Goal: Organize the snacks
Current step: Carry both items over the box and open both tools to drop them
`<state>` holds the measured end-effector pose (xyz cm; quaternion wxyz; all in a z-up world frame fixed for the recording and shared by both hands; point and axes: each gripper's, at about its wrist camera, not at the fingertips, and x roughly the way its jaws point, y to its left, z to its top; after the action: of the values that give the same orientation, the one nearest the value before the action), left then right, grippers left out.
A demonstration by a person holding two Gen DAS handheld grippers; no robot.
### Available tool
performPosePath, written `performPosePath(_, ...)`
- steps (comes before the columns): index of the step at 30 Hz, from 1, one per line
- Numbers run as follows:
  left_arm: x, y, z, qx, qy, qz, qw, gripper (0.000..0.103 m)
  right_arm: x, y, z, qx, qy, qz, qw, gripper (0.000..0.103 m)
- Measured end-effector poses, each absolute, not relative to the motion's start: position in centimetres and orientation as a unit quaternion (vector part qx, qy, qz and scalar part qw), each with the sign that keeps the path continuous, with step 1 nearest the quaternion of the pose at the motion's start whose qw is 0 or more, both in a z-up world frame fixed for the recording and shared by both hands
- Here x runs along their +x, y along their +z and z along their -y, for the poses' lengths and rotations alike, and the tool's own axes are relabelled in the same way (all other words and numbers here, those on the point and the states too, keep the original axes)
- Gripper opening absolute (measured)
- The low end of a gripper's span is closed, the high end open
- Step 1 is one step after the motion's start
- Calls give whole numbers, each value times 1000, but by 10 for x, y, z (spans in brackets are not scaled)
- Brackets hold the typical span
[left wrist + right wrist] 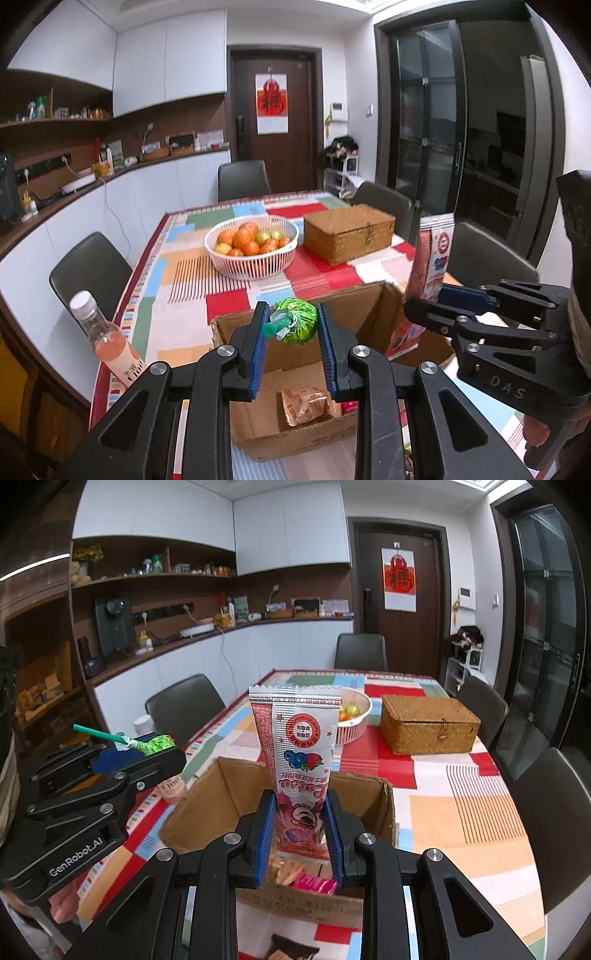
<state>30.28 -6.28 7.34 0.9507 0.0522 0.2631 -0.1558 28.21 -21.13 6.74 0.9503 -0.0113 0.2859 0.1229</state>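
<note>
My left gripper (293, 328) is shut on a green-wrapped lollipop (298, 321) with a teal stick, held over the open cardboard box (266, 424). It also shows in the right wrist view (151, 746). My right gripper (300, 830) is shut on a tall red and white lollipop bag (299, 746), held upright above the same box (207, 794); the bag also shows in the left wrist view (430, 258). Inside the box lie an orange-patterned snack packet (304, 404) and a pink packet (314, 884).
A pink drink bottle (107, 339) stands at the table's left edge. A white fruit basket (251, 245) and a woven lidded box (349, 232) sit farther back on the patchwork tablecloth (177, 295). Dark chairs surround the table. A dark snack packet (291, 949) lies near me.
</note>
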Motion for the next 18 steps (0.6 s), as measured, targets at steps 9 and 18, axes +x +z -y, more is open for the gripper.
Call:
performPosePath(9, 338, 43, 76, 60, -154, -314, 935, 34, 309, 45, 216, -6, 108, -327, 939, 27)
performPosePath(18, 319, 45, 74, 59, -145, -314, 936, 59, 298, 43, 220, -12, 82, -324, 943, 49)
